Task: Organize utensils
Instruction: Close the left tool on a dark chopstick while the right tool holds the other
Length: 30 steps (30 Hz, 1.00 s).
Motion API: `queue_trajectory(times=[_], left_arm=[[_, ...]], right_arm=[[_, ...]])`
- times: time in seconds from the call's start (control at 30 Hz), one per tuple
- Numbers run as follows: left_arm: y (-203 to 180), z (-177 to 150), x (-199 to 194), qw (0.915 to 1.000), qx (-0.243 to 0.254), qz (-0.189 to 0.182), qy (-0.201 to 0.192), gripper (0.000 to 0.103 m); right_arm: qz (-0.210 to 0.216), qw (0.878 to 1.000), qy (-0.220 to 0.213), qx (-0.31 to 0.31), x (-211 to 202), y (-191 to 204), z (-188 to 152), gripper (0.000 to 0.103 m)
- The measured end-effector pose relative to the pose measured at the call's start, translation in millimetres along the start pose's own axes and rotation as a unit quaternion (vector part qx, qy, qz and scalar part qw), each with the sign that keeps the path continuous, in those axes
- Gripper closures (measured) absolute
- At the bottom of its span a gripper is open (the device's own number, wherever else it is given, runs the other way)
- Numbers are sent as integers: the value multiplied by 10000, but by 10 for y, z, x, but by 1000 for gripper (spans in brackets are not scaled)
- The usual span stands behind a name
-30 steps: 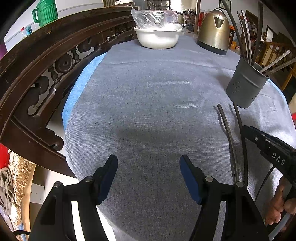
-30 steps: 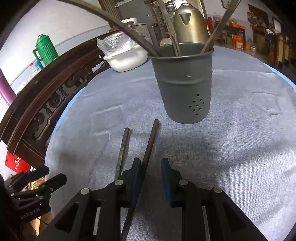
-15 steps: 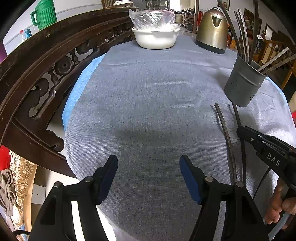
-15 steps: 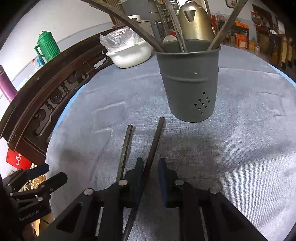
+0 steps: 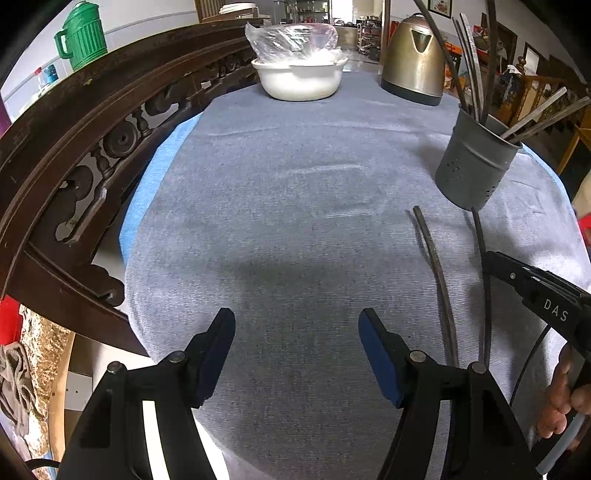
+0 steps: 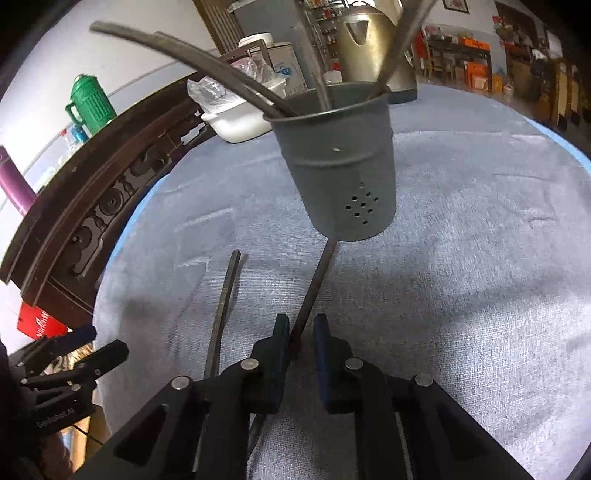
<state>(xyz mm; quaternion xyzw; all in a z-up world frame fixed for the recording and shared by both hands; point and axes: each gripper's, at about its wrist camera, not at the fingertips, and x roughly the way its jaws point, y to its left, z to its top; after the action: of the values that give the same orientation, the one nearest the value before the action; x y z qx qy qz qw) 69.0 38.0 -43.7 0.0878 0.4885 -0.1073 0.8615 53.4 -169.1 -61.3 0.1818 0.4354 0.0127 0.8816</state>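
A grey metal utensil holder (image 6: 343, 162) with several dark chopsticks in it stands on the grey cloth; it also shows at the right in the left wrist view (image 5: 476, 162). Two dark chopsticks lie in front of it. My right gripper (image 6: 301, 332) is nearly shut around the right chopstick (image 6: 314, 284), whose far tip is by the holder's base; a small gap remains beside the right pad. The left chopstick (image 6: 223, 302) lies flat on the cloth, also seen in the left wrist view (image 5: 436, 266). My left gripper (image 5: 295, 332) is open and empty above the cloth.
A white bowl (image 5: 301, 79) covered in plastic and a metal kettle (image 5: 415, 62) stand at the far side. A carved dark wooden chair back (image 5: 74, 155) curves along the left edge. A green jug (image 5: 83, 35) stands behind it.
My right gripper has closed in around the right chopstick and its far tip has moved up to the holder's base. The left gripper has stayed open and still.
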Motion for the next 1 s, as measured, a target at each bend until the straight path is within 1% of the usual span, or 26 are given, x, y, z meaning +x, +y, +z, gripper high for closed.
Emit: queue_trajectory(times=[0.3, 0.47, 0.73, 0.87, 1.0], left_arm=[[-67, 117, 22, 9995, -46, -311, 71, 33], [-117, 242, 67, 9983, -53, -568, 129, 33], [-221, 416, 163, 9949, -69, -980, 232, 33], [-286, 439, 210, 9941, -14, -1048, 269, 33], [-297, 451, 238, 9923, 3, -1196, 315, 33]], right_arm=[[449, 9967, 189, 647, -7, -193, 127, 86], [592, 9940, 275, 880, 46, -248, 239, 86], [499, 9915, 406, 1129, 212, -300, 388, 86], [395, 9923, 522, 1054, 296, -252, 383, 86], [310, 9955, 402, 805, 318, -168, 393, 88]])
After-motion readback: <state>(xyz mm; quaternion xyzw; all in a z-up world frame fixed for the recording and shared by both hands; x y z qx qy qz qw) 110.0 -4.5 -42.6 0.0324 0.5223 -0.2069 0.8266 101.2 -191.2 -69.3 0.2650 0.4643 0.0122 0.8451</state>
